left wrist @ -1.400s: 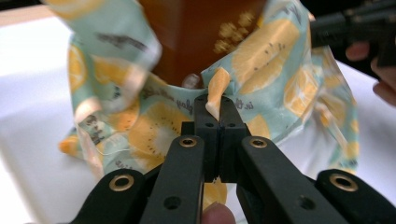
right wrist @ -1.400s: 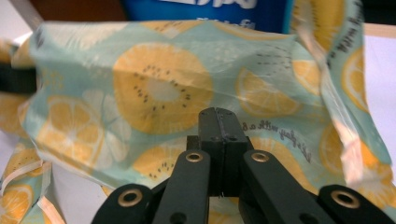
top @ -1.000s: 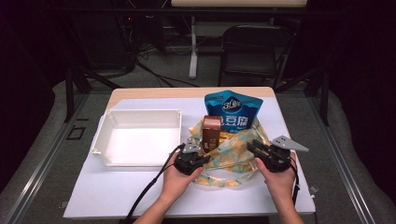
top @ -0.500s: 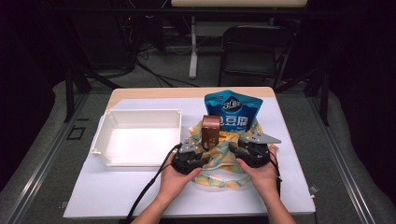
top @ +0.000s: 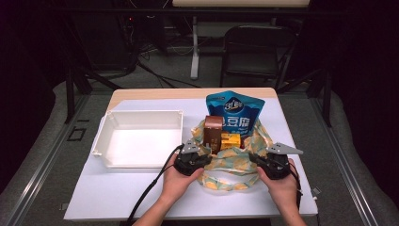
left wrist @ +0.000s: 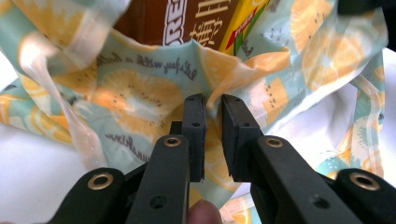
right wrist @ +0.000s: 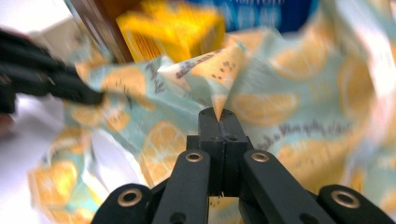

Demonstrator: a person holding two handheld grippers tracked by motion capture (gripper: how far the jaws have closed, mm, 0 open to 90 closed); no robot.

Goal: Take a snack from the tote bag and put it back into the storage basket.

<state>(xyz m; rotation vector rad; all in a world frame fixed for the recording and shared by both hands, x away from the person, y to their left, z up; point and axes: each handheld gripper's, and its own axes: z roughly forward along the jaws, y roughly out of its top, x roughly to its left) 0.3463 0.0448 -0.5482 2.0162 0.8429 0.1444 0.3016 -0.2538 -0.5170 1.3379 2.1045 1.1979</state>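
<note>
A soft cloth bag printed with orange slices on a pale teal ground [top: 233, 162] lies on the white-topped counter [top: 117, 193], just to the right of a shallow white rectangular plastic tray [top: 139, 140]. Inside the bag's open mouth a brown drink carton [top: 212, 133] stands upright, with a small yellow box [top: 230, 140] touching its right side and a blue foil snack pouch [top: 235, 113] leaning behind both. The left gripper [left wrist: 212, 119] is held at the bag's left rim; its fingers have just been closing and stand at a narrow gap with a fold of the cloth between them. The right gripper [right wrist: 219, 116] is held at the bag's right rim; its fingers have just been closing and are pinched together on a peak of the printed cloth. Both hands rest at the bag's near edge.
</note>
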